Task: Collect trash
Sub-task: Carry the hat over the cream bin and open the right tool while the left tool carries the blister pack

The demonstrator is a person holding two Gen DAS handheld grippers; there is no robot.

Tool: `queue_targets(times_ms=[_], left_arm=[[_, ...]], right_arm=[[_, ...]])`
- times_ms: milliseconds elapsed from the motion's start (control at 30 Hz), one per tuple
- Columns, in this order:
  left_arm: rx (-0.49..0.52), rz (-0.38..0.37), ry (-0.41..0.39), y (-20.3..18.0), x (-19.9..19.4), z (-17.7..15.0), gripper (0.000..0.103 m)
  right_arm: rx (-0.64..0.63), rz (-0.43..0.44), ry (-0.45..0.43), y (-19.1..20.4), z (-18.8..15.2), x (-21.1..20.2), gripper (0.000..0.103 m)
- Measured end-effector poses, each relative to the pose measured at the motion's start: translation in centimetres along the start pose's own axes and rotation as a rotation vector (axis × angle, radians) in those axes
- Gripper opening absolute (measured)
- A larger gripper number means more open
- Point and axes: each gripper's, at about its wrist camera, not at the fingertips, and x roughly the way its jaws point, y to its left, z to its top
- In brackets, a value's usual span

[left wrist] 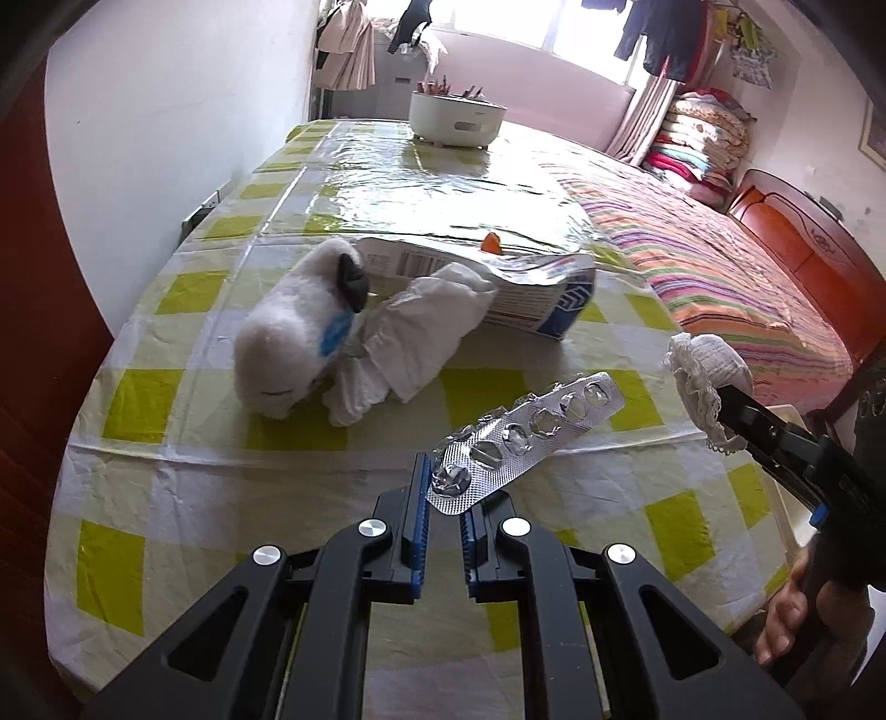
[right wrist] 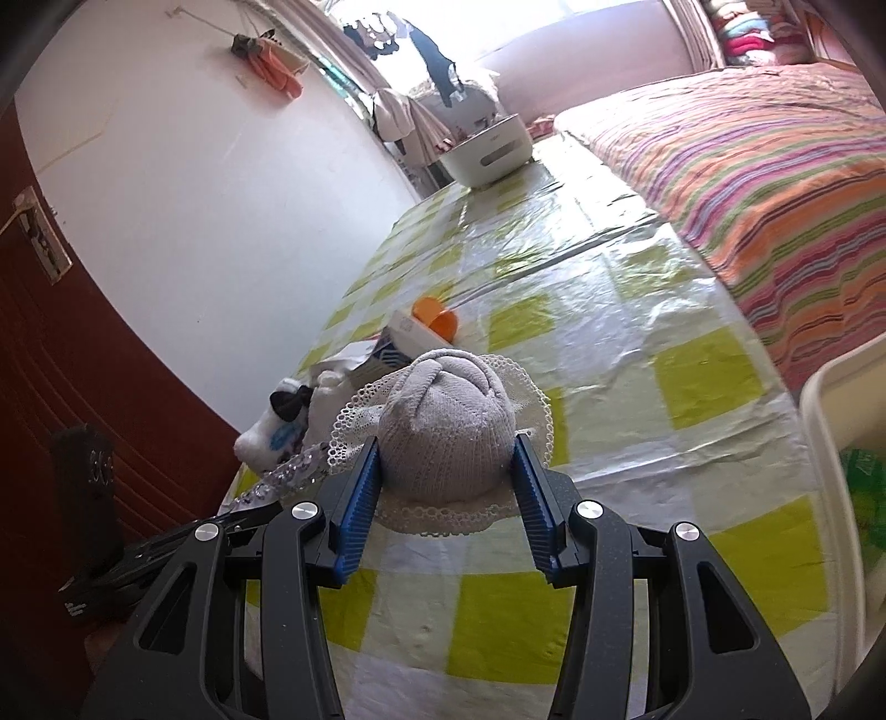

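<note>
Ribbed blue pads (left wrist: 422, 487) pinch crinkled foil blister strip (left wrist: 529, 437).

Daylight floods in from the blown-out window (left wrist: 498, 27) at the far end, throwing glare across the glossy desk (left wrist: 443, 183). Fisheye bending curves both views, with dark vignetted corners.

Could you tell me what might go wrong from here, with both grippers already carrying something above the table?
1. The left gripper pinches only one end of the empty blister pack, so the long free end could twist out.
2. The right gripper squeezes a soft lace-edged sock ball; the loose lace may snag.
3. The crumpled tissue leans on the plush toy, so picking it up could drag the toy along.
</note>
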Motion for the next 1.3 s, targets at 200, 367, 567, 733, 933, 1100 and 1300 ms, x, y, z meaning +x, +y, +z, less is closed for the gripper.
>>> queue_targets(times_ms=[200, 367, 567, 733, 933, 1100, 1300], left_arm=[[0.020, -0.017, 0.011, -1.4, 0.1, 0.0, 0.010], [0.045, -0.029, 0.016, -2.8, 0.1, -0.1, 0.010], [0.083, -0.048, 0.020, -4.9, 0.1, -0.4, 0.010], [0.109, -0.065, 0.024, -6.6, 0.1, -0.6, 0.010], [0.146, -0.087, 0.033, -8.7, 0.3, -0.7, 0.010], [0.176, -0.104, 0.042, -10.6, 0.4, -0.8, 0.010], [0.214, -0.123, 0.053, -13.0, 0.7, -1.0, 0.010]], right_arm=[[0.018, -0.025, -0.031, -1.3, 0.1, -1.6, 0.046], [0.033, -0.043, -0.057, -2.4, 0.3, -2.8, 0.046], [0.054, -0.059, -0.089, -3.8, 0.3, -4.6, 0.046], [0.075, -0.081, -0.119, -5.1, 0.2, -6.2, 0.046], [0.116, -0.106, -0.157, -7.5, 0.2, -8.3, 0.046], [0.146, -0.127, -0.188, -9.0, -0.1, -9.8, 0.046], [0.178, -0.151, -0.219, -10.7, -0.6, -11.4, 0.046]])
